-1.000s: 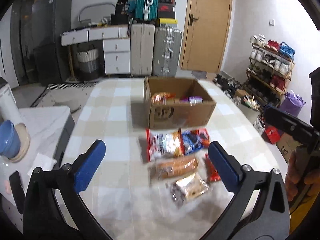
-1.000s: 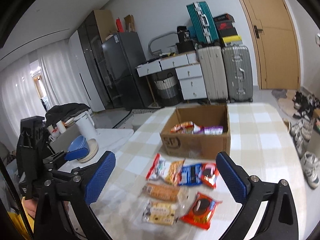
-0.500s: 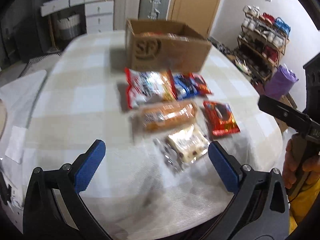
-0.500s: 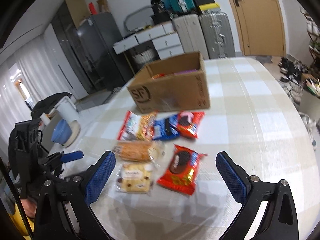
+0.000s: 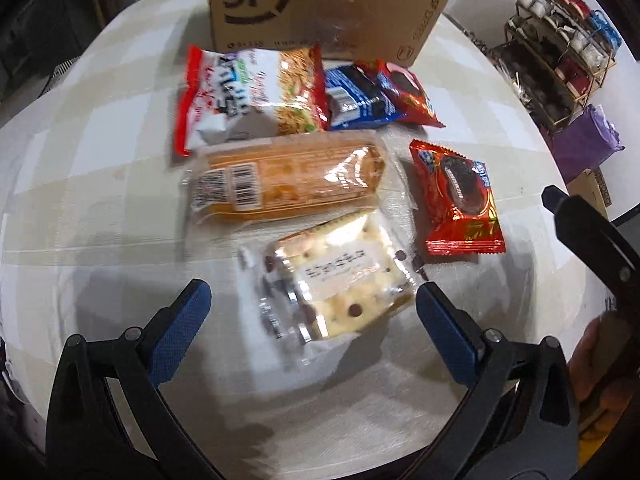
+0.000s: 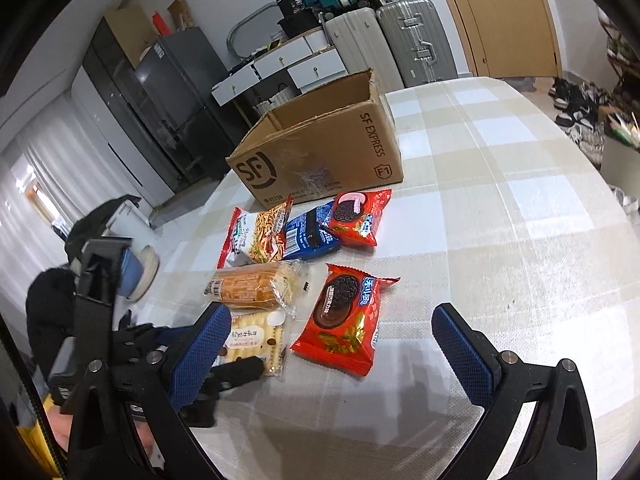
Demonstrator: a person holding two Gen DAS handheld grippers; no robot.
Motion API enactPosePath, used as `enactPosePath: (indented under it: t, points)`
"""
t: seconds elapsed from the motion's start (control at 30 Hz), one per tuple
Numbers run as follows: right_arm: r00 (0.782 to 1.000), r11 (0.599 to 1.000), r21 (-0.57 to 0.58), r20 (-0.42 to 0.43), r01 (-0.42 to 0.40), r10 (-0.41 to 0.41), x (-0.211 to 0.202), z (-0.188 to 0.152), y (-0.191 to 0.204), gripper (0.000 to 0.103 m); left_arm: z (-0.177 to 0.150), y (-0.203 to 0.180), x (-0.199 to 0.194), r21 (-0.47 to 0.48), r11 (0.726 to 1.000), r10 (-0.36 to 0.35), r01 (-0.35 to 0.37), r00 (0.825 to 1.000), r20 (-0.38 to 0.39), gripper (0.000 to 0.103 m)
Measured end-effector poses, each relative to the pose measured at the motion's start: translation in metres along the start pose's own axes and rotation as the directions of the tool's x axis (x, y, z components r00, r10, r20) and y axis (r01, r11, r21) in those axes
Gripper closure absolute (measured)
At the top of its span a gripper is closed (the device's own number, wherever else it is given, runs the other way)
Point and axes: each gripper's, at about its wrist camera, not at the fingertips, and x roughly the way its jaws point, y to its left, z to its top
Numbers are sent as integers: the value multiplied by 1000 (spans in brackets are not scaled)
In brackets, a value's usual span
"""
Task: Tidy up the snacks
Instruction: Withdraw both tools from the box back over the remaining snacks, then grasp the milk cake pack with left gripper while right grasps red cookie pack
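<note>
One round table [image 6: 500, 208], covered in a beige-and-white checked cloth of woven texture, carries all items. One open corrugated cardboard box [image 6: 320, 156] [image 5: 320, 4], rectangular and printed "SF" in black, stands at the far side; its contents cannot be seen from either view. Six sealed snack packets lie on the cloth in front of the box. One glossy red-and-white noodle snack bag [image 5: 252, 92] [image 6: 256, 236] lies nearest the box, touching one blue foil biscuit packet [image 5: 356, 100] [image 6: 310, 232], which overlaps one red foil cookie packet [image 6: 358, 216] [image 5: 408, 92]. One clear-wrapped, cylindrical orange cake roll [image 5: 288, 178] [image 6: 250, 286] lies just below the noodle bag. A second red foil cookie packet [image 5: 460, 196] [image 6: 344, 318], flat with crimped ends, lies beside it. One clear-wrapped square cracker pack [image 5: 336, 276] [image 6: 252, 340] lies nearest. The left gripper [image 5: 312, 320] hovers with blue textured pads wide apart, straddling the cracker pack without touching. The right gripper [image 6: 332, 344] is likewise spread wide, empty, near the second cookie packet.
</note>
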Motion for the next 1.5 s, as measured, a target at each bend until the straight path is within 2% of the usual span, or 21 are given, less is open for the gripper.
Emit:
enactPosePath:
  t: [0.2, 0.4, 0.47, 0.53, 0.6, 0.7, 0.87, 1.0, 1.2, 1.23, 1.33, 1.4, 1.5]
  points:
    - [1000, 1000, 15, -5, -7, 8, 1, -5, -9, 1, 16, -5, 15, -79, 997, 12, -14, 999, -29, 1]
    - [1000, 999, 36, 3, -14, 14, -2, -9, -17, 1, 28, -21, 27, -57, 993, 107, -108, 994, -17, 1]
    - [1000, 999, 42, 0, -14, 14, -1, -10, -18, 1, 29, -22, 27, -62, 994, 94, -95, 996, -7, 3]
    - [1000, 999, 45, -3, -19, 20, -1, -11, -19, 1, 31, -20, 24, -62, 995, 79, -78, 997, 16, 11]
    - [1000, 999, 45, -4, -21, 21, 0, -11, -18, 1, 28, -18, 19, -51, 997, 56, -54, 998, 35, 28]
    - [1000, 999, 43, -8, -24, 24, 3, -11, -17, 1, 28, -18, 14, -18, 999, 32, -31, 998, 50, 38]
    - [1000, 999, 33, -21, -18, 19, 8, -11, -12, 1, 23, -16, 10, 33, 999, 3, -5, 998, 66, 42]
    - [999, 1000, 19, -44, -11, 11, 18, -12, -7, 1, 15, -12, 0, 54, 998, 22, -27, 996, 92, 44]
    - [995, 999, -22, -89, 42, -44, 41, -10, 2, 1, 1, 9, -8, 32, 999, 5, -8, 994, 106, 44]
    - [994, 998, -26, -97, 56, -59, 44, -10, 2, 1, -11, 21, -8, 28, 1000, -2, -2, 994, 110, 44]
    - [988, 997, -16, -133, 79, -80, 57, -6, 0, 5, -18, 32, -14, 22, 1000, -24, 21, 992, 123, 44]
    - [987, 996, -34, -137, 83, -87, 61, -4, 3, 16, -20, 39, -19, 6, 999, -50, 50, 990, 130, 44]
    - [983, 992, -75, -147, 104, -114, 66, -2, 9, 28, -27, 54, -30, -24, 997, -68, 72, 987, 147, 45]
